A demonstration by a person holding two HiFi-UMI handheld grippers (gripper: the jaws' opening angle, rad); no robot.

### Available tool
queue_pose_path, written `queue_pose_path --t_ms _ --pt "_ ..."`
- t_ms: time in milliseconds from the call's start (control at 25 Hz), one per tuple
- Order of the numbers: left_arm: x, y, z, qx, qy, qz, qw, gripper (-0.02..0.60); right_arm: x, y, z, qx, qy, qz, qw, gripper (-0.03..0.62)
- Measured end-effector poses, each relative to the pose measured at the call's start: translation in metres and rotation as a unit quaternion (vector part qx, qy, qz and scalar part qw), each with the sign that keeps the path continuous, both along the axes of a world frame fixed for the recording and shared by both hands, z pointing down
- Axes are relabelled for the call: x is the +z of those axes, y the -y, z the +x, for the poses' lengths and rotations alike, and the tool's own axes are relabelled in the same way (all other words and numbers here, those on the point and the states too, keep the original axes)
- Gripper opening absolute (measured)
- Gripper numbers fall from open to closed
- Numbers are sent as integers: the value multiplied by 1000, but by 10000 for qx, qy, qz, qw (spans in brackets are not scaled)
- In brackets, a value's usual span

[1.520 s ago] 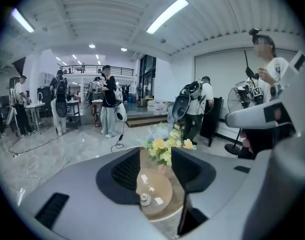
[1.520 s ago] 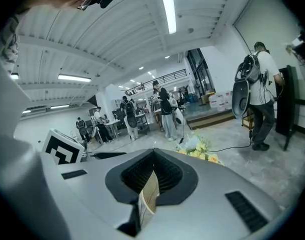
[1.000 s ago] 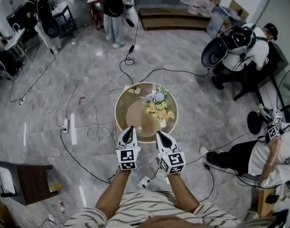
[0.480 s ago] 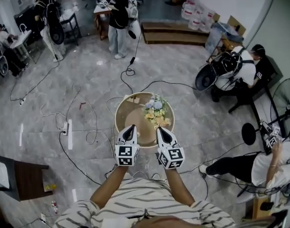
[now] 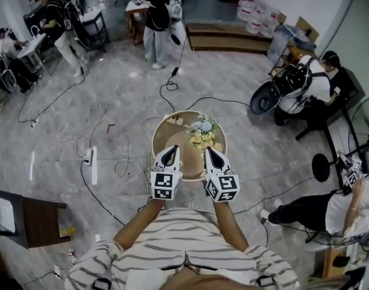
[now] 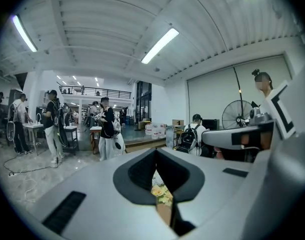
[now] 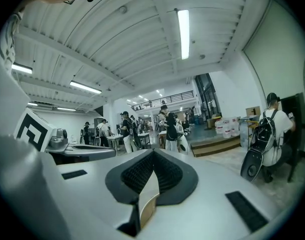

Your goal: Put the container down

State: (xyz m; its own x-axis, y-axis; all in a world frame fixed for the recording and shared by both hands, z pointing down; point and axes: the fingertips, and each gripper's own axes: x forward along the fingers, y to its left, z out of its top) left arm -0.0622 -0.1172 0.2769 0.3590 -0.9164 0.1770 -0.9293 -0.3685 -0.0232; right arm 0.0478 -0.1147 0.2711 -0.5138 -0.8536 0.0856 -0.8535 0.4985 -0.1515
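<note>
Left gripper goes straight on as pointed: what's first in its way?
Probably the flower bouquet on the round table: it sits in line beyond the left gripper's shut jaws. Height unclear; it may pass above.

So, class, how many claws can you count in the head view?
2. The left claw hangs over the table's near edge; the right claw is beside it, apart, nearer the flowers. None looks hidden.

The head view looks steeply down from above the table (image 5: 175, 139); the 2 gripper views face level, roomward, sharing its standing person (image 5: 159, 18).
</note>
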Motion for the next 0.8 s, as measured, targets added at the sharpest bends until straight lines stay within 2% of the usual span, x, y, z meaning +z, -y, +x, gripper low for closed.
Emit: queue_pose_path --t_ms 240,560,800 --pt "-9 5 -2 31 10 108 9999 -2 -13 7 -4 3 -11 176 9998 5" --pt "-13 9 7 105 -65 188 9997 -2 -14 13 5 2 -37 188 9998 5" --pt "-14 10 3 80 -124 218 9997 -2 -16 16 -2 -72 -44 268 9996 5"
